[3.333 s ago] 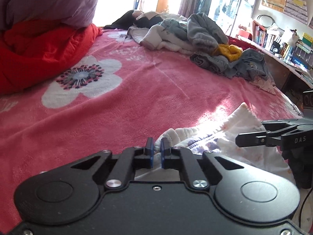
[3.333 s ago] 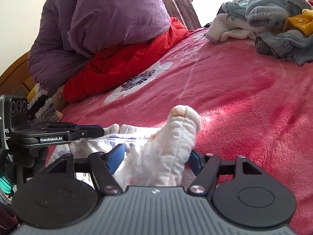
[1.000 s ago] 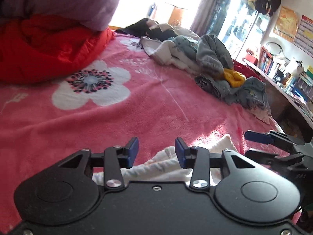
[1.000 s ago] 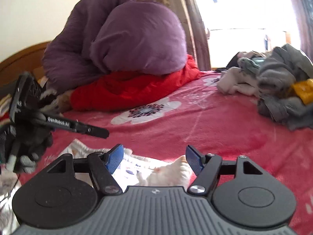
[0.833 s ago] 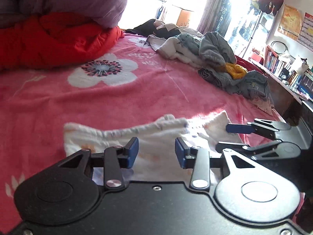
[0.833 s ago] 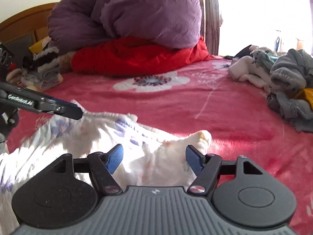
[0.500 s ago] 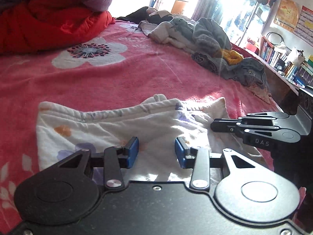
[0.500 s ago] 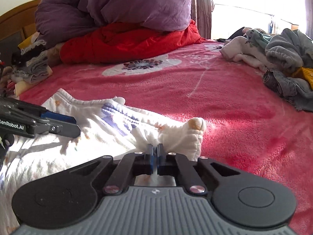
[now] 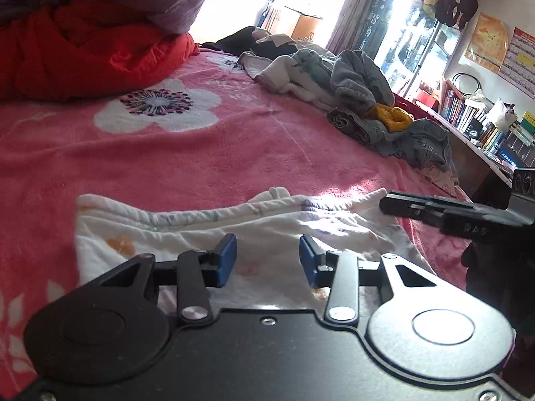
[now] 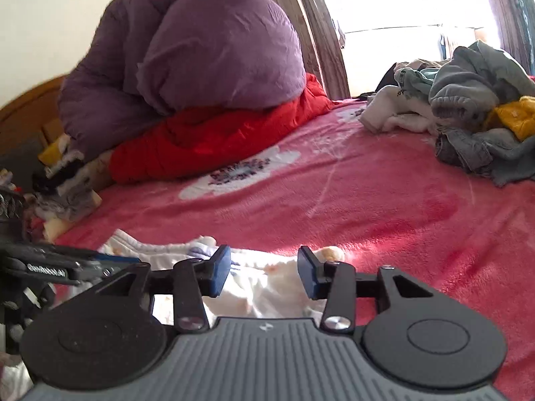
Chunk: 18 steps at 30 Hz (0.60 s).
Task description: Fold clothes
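Left gripper [image 9: 267, 260] parted above white garment [image 9: 267, 224], right gripper [image 10: 264, 275] opening, seemingly clear.

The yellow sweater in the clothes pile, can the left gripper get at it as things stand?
Probably not without moving: the yellow sweater sits far across the blanket, half buried in the clothes pile, while the left gripper hovers open over the white garment.

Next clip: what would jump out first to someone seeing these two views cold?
Probably the bright pink fleece blanket with white flowers covering the bed, with the white floral-print garment lying flat at its near edge, just ahead of both grippers. Next, the puffy purple duvet piled on a red quilt at the headboard, and the heap of grey, white and yellow unfolded clothes across the bed.
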Tool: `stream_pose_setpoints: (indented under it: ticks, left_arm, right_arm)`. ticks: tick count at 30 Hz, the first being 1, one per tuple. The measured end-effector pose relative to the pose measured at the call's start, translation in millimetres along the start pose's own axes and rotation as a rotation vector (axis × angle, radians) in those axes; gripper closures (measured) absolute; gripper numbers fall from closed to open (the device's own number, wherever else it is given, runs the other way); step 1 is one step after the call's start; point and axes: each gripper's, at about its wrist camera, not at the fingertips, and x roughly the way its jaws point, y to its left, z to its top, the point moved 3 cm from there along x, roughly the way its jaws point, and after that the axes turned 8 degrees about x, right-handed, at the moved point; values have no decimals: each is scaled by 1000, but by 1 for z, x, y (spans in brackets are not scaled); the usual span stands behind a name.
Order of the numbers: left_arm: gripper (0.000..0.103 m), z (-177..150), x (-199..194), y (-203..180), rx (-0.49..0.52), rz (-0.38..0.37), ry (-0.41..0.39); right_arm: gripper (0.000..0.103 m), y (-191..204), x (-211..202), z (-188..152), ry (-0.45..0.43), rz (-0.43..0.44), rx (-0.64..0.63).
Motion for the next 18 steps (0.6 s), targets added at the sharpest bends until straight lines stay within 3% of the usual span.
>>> stream_pose_setpoints:
  ticks: [2, 5, 9, 10, 12, 13, 15, 18]
  left_arm:
    - [63, 5, 6, 14, -49, 81, 22]
    - [63, 10, -2, 34, -95, 160, 5]
    - [63, 16, -19, 47, -103, 135, -19]
    - [63, 16, -18, 50, -102, 131, -4]
    - [65, 9, -6, 59, -120, 198, 68]
    - [72, 5, -4, 66, -140, 221, 78]
    - [72, 5, -8, 73, -177, 220, 53]
    - [72, 17, -29, 69, -152, 238, -16]
  right_arm:
    - [58, -11, 19, -8, 93, -76, 30]
    - [62, -19, 22, -9, 110, -78, 69]
    - [60, -6, 10, -3, 50, -49, 2]
    - [58, -8, 14, -6, 76, -67, -1]
    - [57, -10, 23, -12, 128, -102, -6]
    - [57, -12, 26, -14, 142, -113, -3]
    - [61, -11, 24, -12, 133, -123, 5]
    - [60, -3, 13, -4, 104, -130, -33]
